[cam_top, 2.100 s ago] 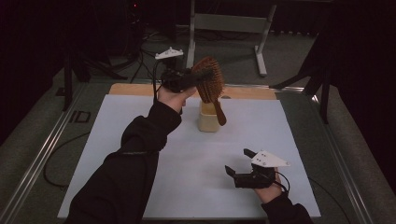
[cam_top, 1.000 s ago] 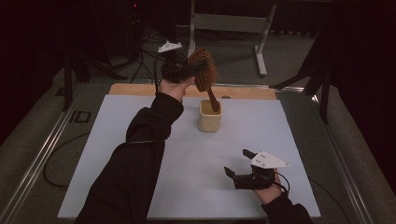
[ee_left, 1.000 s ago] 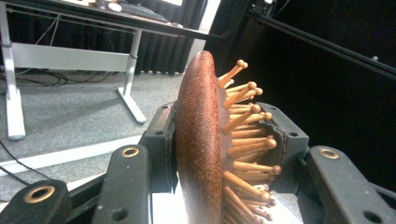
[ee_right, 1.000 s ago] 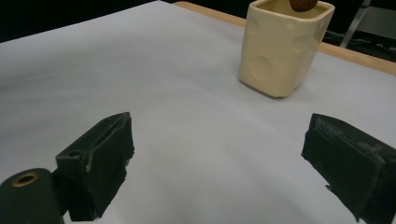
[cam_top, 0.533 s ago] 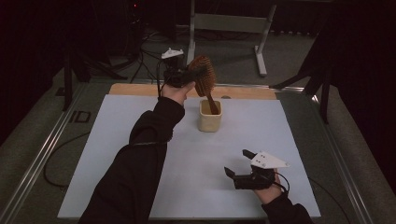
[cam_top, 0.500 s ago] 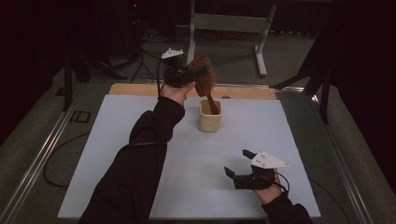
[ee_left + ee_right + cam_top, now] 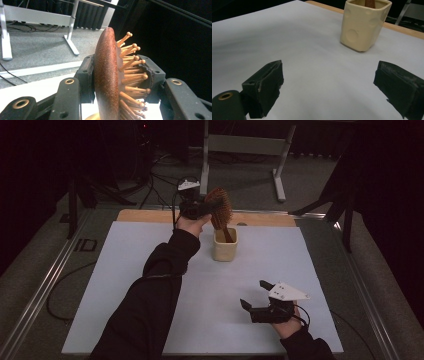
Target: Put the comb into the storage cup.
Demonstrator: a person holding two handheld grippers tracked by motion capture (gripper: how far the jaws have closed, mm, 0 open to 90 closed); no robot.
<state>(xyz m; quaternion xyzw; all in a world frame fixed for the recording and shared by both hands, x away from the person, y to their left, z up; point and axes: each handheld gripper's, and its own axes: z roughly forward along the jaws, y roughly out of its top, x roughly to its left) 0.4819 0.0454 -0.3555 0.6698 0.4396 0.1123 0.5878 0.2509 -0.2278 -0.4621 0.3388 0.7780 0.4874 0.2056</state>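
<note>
The left gripper (image 7: 202,210) fingers pinch a hairbrush (image 7: 107,75) by its head, handle down in the cup (image 7: 224,245). The right gripper (image 7: 329,87) fingers are spread over the worktop (image 7: 130,265), the cup ahead of them.

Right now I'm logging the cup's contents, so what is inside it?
The wooden hairbrush's handle stands inside the cream cup, while the left hand-held gripper clamps its head above. The cup's walls hide the handle's end and the bottom.

One cream square ceramic cup (image 7: 225,245) stands on the white-covered counter (image 7: 115,270). One brown wooden bristle hairbrush (image 7: 220,209) rises from the cup. Two black handheld grippers: one (image 7: 199,208) above the cup, one (image 7: 256,296) nearer the person.
</note>
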